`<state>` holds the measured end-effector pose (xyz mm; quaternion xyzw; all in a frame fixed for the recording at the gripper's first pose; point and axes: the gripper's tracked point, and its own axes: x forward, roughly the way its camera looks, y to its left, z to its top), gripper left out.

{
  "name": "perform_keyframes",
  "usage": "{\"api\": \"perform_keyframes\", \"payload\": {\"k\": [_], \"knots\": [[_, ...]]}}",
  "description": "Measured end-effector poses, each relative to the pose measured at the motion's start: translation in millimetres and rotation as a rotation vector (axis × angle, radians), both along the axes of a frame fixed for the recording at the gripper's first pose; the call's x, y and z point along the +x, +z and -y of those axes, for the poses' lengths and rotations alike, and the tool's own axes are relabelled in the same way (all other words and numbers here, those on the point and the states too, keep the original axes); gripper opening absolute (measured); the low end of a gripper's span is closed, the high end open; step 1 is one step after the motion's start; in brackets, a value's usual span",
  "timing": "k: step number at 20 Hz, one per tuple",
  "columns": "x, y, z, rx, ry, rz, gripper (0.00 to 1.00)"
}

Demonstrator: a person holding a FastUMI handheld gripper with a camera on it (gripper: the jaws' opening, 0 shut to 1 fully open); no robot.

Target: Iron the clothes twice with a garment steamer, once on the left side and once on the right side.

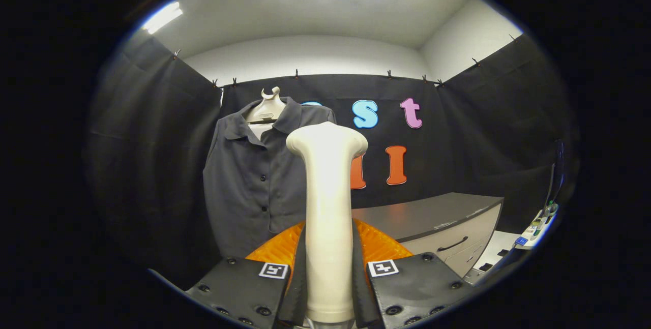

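Garment steamer [328, 207] stands upright, clamped by its handle between the fingers [329, 288], which press on it from both sides. Beyond its head, slightly left, the dark shirt [249, 186] hangs on a hanger [267, 108]. A counter [437, 217] stands to the right.

The garment steamer [328, 207] is cream white. Left of it hangs a plain dark grey shirt [252, 186] with dark buttons. Right of it, the counter [432, 217] is grey-brown topped, with pale drawers.
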<state>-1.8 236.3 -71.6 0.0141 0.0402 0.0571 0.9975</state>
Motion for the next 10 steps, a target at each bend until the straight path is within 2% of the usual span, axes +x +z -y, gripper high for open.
{"api": "perform_keyframes", "payload": {"k": [10], "knots": [[0.3, -1.1, -4.0, 0.003, 0.007, -0.002, 0.43]]}}
